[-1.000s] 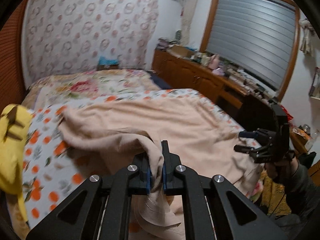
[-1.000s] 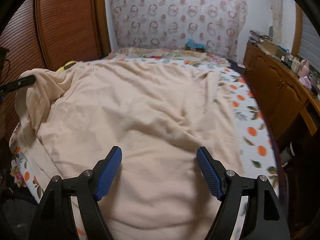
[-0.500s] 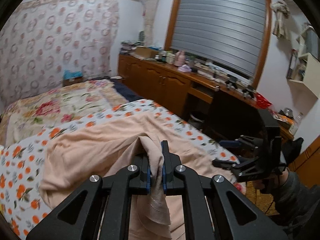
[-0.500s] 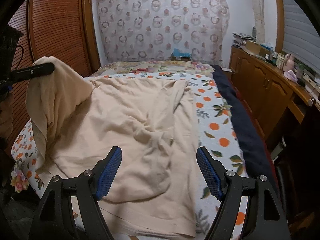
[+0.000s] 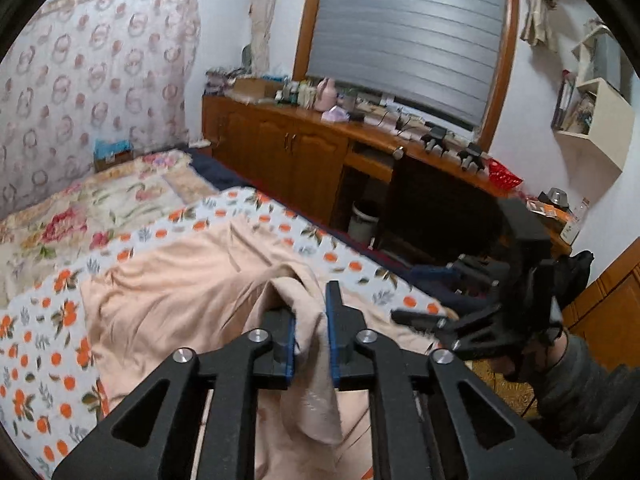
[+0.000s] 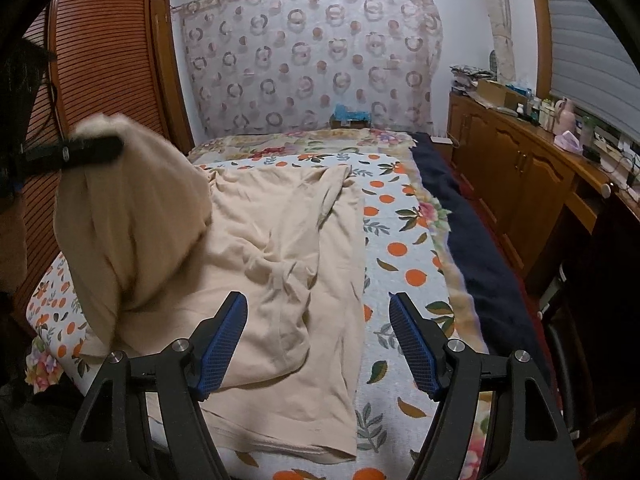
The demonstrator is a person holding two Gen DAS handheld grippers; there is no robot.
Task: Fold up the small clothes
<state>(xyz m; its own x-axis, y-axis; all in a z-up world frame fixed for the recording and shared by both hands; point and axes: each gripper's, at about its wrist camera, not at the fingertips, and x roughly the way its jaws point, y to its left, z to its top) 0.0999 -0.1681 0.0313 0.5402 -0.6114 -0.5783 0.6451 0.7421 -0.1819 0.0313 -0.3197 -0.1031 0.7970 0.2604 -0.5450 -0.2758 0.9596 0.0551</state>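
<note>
Beige garment (image 5: 180, 300): left wrist view shows a bunched edge hanging between the left gripper (image 5: 311, 332) jaws, which have just been opening, pads no longer pinching.

Right wrist view: garment (image 6: 280, 248) lies lengthwise on the bed (image 6: 400, 240); right gripper (image 6: 318, 344) spread wide, empty, above its near hem.

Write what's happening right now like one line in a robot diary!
left tool: jaws just opening, beige garment between, lifted | right tool: open, empty | fold: unfinished
</note>
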